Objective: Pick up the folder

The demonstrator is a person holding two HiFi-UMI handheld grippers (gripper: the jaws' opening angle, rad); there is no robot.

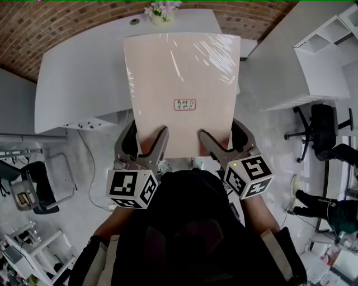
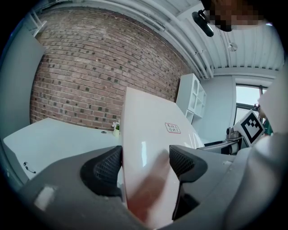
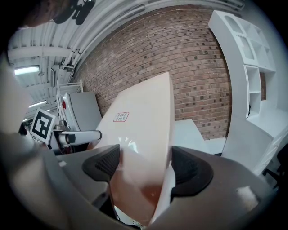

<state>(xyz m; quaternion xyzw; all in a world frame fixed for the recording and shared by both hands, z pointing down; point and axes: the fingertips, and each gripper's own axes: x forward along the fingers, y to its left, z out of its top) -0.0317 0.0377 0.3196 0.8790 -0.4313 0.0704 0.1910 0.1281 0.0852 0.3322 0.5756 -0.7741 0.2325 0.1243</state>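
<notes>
The folder (image 1: 182, 92) is a pale cream sheet-like cover with a small red stamp-like label in its middle, held up in the air above the white table (image 1: 78, 72). My left gripper (image 1: 144, 141) is shut on its near left edge and my right gripper (image 1: 225, 139) is shut on its near right edge. In the left gripper view the folder (image 2: 150, 130) runs between the dark pads (image 2: 105, 168), with the gripper (image 2: 145, 164) closed on it. The right gripper view shows the folder (image 3: 139, 117) clamped in that gripper (image 3: 145, 168).
A small flower pot (image 1: 162, 11) stands at the table's far edge by the brick wall (image 1: 67, 22). White shelving (image 1: 324, 61) and a black office chair (image 1: 324, 131) are at the right, another chair (image 1: 39, 190) at the left. A person (image 1: 330, 206) is at the right edge.
</notes>
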